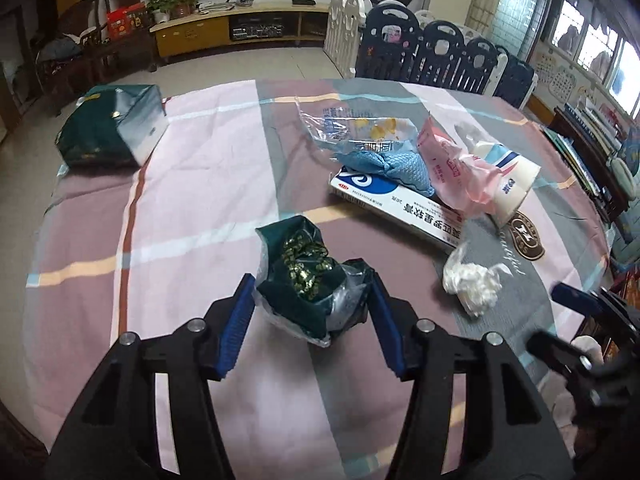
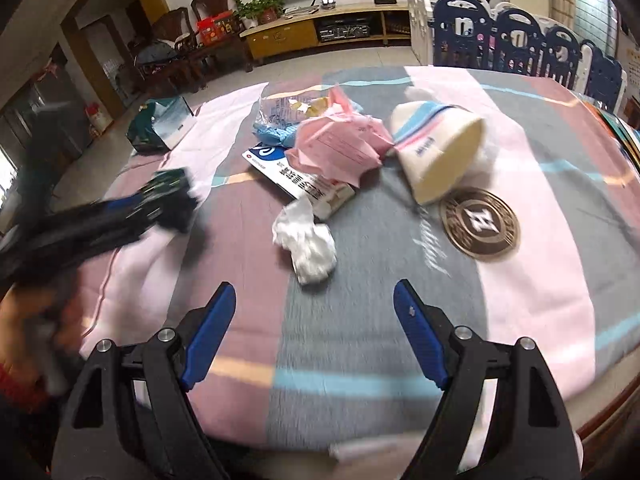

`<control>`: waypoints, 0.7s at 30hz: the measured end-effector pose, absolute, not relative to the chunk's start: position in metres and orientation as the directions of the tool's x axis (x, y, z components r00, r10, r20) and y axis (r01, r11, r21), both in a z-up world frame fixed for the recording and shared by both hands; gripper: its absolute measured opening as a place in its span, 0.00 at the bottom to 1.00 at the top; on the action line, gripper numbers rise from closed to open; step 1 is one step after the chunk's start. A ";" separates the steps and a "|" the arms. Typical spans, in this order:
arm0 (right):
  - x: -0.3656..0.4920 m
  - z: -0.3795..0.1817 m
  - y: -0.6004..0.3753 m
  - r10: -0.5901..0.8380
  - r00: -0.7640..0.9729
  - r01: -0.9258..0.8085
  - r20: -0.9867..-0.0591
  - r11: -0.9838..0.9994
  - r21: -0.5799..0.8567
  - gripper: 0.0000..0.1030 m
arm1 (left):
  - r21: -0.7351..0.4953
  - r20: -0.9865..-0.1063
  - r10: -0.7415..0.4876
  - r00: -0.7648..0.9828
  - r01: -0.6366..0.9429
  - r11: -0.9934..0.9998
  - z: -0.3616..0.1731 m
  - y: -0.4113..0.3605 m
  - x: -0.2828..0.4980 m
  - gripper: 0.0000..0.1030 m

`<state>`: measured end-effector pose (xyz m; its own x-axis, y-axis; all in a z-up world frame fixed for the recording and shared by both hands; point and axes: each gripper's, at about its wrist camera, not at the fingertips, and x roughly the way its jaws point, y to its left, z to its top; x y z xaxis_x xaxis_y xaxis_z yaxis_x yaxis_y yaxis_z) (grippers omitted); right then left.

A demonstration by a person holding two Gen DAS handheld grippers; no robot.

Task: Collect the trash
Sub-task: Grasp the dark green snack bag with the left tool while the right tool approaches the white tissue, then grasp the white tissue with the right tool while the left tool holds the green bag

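Two blue-padded jaws of the left gripper [image 1: 314, 320] fill the bottom of the left wrist view, closed from both sides on a crumpled dark green wrapper [image 1: 310, 280] with gold print, which sits on the striped tablecloth [image 1: 192, 200]; the pads touch its sides, so it appears gripped, probably to be lifted away as trash. Farther off on the cloth lies a pile of rubbish: a white and blue box [image 1: 400, 204] with a blue glove [image 1: 390, 168] on top, a clear plastic bag [image 1: 344, 124] behind, a pink wrapper [image 1: 452, 164] and a tipped paper cup [image 1: 508, 184] beside them. A balled white tissue [image 1: 474, 282] lies apart from the pile, to the right of the wrapper. A dark green bag [image 1: 112, 128] stands at the far left corner, its mouth turned this way, possibly the place meant for the trash. In the right wrist view, the right gripper [image 2: 314, 316] hangs above the cloth with its jaws spread wide and nothing between them, aimed toward the tissue [image 2: 306, 240] just ahead, which looks like its likely target. Beyond sit the pink wrapper [image 2: 340, 148], the cup [image 2: 436, 152] lying on its side, and a round gold badge [image 2: 478, 220] printed on the cloth. At the left edge, blurred, the other gripper holds the green wrapper [image 2: 170, 190].
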<state>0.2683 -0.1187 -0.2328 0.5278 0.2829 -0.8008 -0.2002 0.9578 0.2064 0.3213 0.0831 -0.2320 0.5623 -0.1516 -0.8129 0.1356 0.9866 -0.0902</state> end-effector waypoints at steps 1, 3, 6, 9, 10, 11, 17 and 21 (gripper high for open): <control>0.279 -0.238 -0.110 0.268 0.522 -0.209 -0.810 0.961 0.183 0.77 | -0.107 -0.807 -0.160 0.568 0.126 0.986 -0.230 0.090 0.310 0.55; 0.295 -0.249 -0.095 0.237 0.504 -0.219 -0.831 0.965 0.142 0.77 | -0.172 -0.781 -0.194 0.593 0.094 0.981 -0.221 0.108 0.293 0.55; 0.309 -0.262 -0.080 0.199 0.484 -0.238 -0.852 0.967 0.090 0.70 | -0.242 -0.750 -0.214 0.626 0.042 0.969 -0.215 0.133 0.278 0.55; 0.312 -0.272 -0.071 0.161 0.459 -0.251 -0.874 0.967 0.046 0.38 | -0.228 -0.773 -0.174 0.610 -0.011 0.974 -0.219 0.146 0.267 0.55; 0.310 -0.274 -0.070 0.166 0.451 -0.256 -0.877 0.965 0.051 0.24 | -0.229 -0.775 -0.171 0.608 -0.017 0.973 -0.218 0.148 0.263 0.55; 0.307 -0.274 -0.069 0.174 0.444 -0.262 -0.879 0.963 0.059 0.21 | -0.226 -0.773 -0.166 0.612 -0.020 0.974 -0.216 0.149 0.259 0.55; 0.254 -0.228 -0.085 0.229 0.517 -0.255 -0.825 0.961 0.107 0.20 | -0.166 -0.738 -0.122 0.664 -0.003 0.986 -0.186 0.135 0.224 0.55; 0.198 -0.183 -0.118 0.283 0.579 -0.231 -0.764 0.956 0.179 0.20 | -0.109 -0.703 -0.109 0.703 0.046 0.993 -0.158 0.108 0.196 0.55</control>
